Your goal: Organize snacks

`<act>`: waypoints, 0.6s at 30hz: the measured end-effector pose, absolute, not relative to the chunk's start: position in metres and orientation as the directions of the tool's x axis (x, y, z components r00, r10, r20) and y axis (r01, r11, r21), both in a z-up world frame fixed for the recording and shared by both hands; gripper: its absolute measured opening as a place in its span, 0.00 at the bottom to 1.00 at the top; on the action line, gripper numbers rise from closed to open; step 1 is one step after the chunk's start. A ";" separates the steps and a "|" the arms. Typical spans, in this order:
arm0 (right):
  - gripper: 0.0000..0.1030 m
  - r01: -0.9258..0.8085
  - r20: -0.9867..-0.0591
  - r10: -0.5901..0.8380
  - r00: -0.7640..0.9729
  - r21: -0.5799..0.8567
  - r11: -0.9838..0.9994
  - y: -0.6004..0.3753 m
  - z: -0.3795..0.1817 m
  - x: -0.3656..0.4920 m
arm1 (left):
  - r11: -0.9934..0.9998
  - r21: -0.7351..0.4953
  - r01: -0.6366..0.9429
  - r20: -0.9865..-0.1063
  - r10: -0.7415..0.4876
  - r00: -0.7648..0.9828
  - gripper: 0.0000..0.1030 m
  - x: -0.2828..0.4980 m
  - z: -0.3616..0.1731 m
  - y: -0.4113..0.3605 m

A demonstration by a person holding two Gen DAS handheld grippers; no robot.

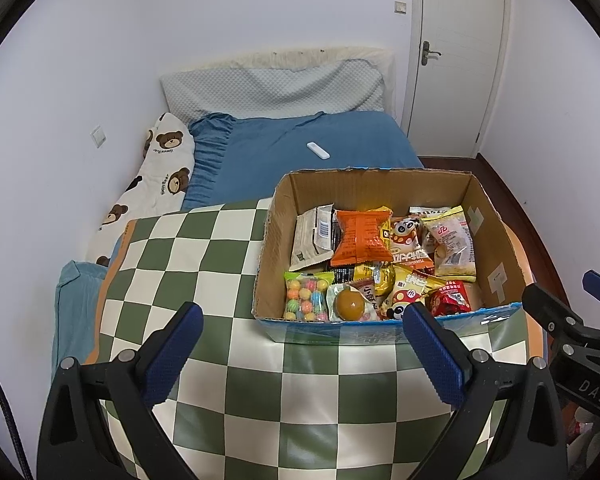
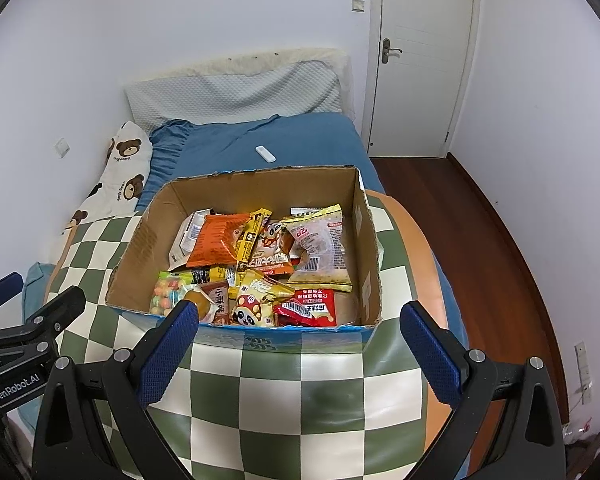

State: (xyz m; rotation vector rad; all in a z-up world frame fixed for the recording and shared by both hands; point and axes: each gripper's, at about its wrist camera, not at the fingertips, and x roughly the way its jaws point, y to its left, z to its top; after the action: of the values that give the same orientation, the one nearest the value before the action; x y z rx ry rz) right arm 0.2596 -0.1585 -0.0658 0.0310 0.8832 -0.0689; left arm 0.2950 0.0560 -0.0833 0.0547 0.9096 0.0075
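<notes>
Snacks lie heaped in an open cardboard box, which is the landmark for these notes. Box sits on a green-and-white checkered cloth; whether a counter or the bed lies under the cloth cannot be told. Inside the box: an orange packet toward the back, a pale packet at the back right, a bag of coloured balls in the front left corner, a red packet along the front wall, panda-printed packets in between. Wrappers overlap and lean on one another; no rows or groups show.

Left hand-held gripper hangs in front of the box, fingers spread wide, nothing between them. Right hand-held gripper hangs likewise in front of the box's front wall, spread and holding nothing.

Cloth to the left of the box carries no packets. Beyond the box, a small white remote lies on the blue bedsheet.

Judgement: the scene fits two stages, either snacks gathered into the box as wanted, or a jumble waiting to be sorted out of it. Pictures do not settle which. No grasp is in hand. Any reach into the box would call for clearing the front wall and pinching a single top-lying wrapper, since thin slippery packets overlap closely.
</notes>
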 end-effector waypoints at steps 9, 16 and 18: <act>1.00 0.073 -0.773 -0.047 0.633 -0.001 0.997 -0.158 -0.065 0.259 | 0.999 0.050 0.016 -0.788 0.030 0.615 0.99 0.294 -0.083 0.056; 1.00 0.072 -0.774 -0.041 0.632 0.005 0.997 -0.158 -0.065 0.256 | 0.998 0.050 0.024 -0.784 0.025 0.620 0.99 0.290 -0.075 0.054; 1.00 0.072 -0.773 -0.042 0.633 0.004 0.997 -0.158 -0.065 0.256 | 0.998 0.049 0.025 -0.784 0.023 0.620 0.99 0.289 -0.074 0.054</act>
State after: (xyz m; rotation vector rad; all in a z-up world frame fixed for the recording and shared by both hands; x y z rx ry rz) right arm 0.2562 -0.1578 -0.0647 0.0356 0.8827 -0.0653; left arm 0.2892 0.0538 -0.0743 0.0568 0.9023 -0.0008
